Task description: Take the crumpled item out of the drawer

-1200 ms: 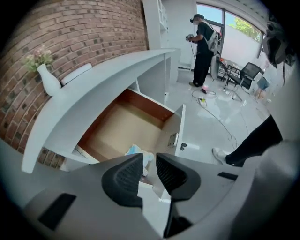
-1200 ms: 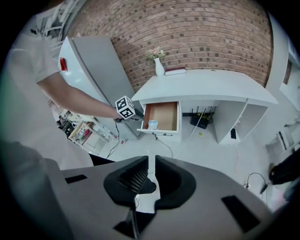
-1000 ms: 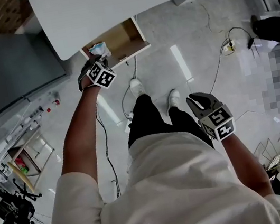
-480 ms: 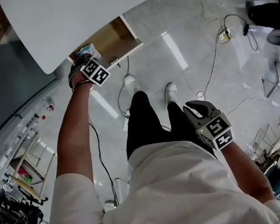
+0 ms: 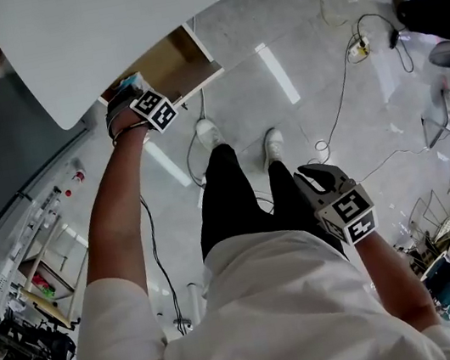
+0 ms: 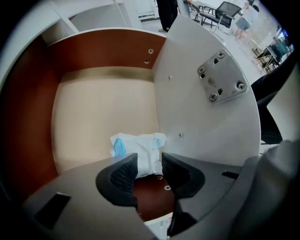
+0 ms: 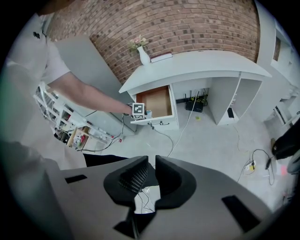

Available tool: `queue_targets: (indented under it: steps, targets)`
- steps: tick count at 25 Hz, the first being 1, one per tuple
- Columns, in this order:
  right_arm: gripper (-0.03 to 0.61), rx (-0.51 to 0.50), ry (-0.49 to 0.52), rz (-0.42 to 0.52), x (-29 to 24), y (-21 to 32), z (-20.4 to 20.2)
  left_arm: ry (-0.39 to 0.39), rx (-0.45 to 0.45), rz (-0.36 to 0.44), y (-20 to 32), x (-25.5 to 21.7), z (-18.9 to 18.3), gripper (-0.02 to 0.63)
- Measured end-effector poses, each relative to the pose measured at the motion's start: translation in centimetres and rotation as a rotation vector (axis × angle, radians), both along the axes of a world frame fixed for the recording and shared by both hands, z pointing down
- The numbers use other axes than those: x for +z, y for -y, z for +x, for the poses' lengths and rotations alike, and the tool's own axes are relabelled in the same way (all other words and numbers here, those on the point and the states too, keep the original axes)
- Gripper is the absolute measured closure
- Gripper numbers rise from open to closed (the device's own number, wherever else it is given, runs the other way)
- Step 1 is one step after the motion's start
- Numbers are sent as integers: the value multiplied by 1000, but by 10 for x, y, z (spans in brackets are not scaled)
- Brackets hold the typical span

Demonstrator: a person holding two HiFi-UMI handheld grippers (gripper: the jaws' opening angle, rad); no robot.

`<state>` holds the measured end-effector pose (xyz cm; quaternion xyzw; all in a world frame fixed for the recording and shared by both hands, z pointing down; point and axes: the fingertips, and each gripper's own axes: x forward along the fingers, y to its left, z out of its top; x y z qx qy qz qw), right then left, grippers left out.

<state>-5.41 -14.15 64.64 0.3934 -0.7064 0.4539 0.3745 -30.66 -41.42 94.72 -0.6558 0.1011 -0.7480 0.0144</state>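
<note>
Evidently the grasp is the step in hand, and it is not yet made. In the left gripper view the wooden drawer point(image 6: 101, 105) is looked into from above. The left gripper point(image 6: 150, 165) is held low inside it, with its jaws standing apart, having just been opening.

The crumpled item point(image 6: 139, 148), a white wad with blue print, is found on the drawer floor at twelve o'clock from the jaws. It lies close against the white panel point(image 6: 206, 117) on its three o'clock side. Its near fold is seen reaching down between the two pads, though neither pad can be said to press on it. Its bulk is spread beyond the tips, toward eleven o'clock. The long axis is judged to run roughly from nine to three o'clock, along the line on which the jaws close. A slight advance toward twelve and a closing of the jaws would probably be enough. A catch on the panel is the risk to be watched.

Further right, the right gripper point(image 7: 150, 174) is held low, at about five o'clock in the head view, well apart from the drawer. Its jaws are parted by a narrow gap only, and nothing is held between them. The left hand is therefore judged by far the nearer.
</note>
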Motion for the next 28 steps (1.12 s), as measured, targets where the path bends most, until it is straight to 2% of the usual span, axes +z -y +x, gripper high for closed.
queue_targets:
  steps: [3,6,10,14,16,18,24,28]
  targets:
    - [508,5,9,-4,2,-2,-2,43,73,-3,0,1,3,417]
    - [508,10,11,-3,2,-3,-2,81,93,-39,-2,8,2,416]
    - [509,22,6,-5,2,-5,-1,69,105,-102,-6,15,4,411]
    - [509,26,0,-20,2,-11,4,62,110,-123,1,18,3,413]
    - [509,32,0,-29,2,-14,4,57,96,-125,3,22,2,443]
    - [509,37,3,-34,4,-13,2,56,97,-111,7,25,1,499]
    - [509,26,-3,-27,8,-13,8,26,76,-74,9,22,5,568]
    - [509,13,-3,-13,6,-13,9,-6,43,-48,9,12,6,582]
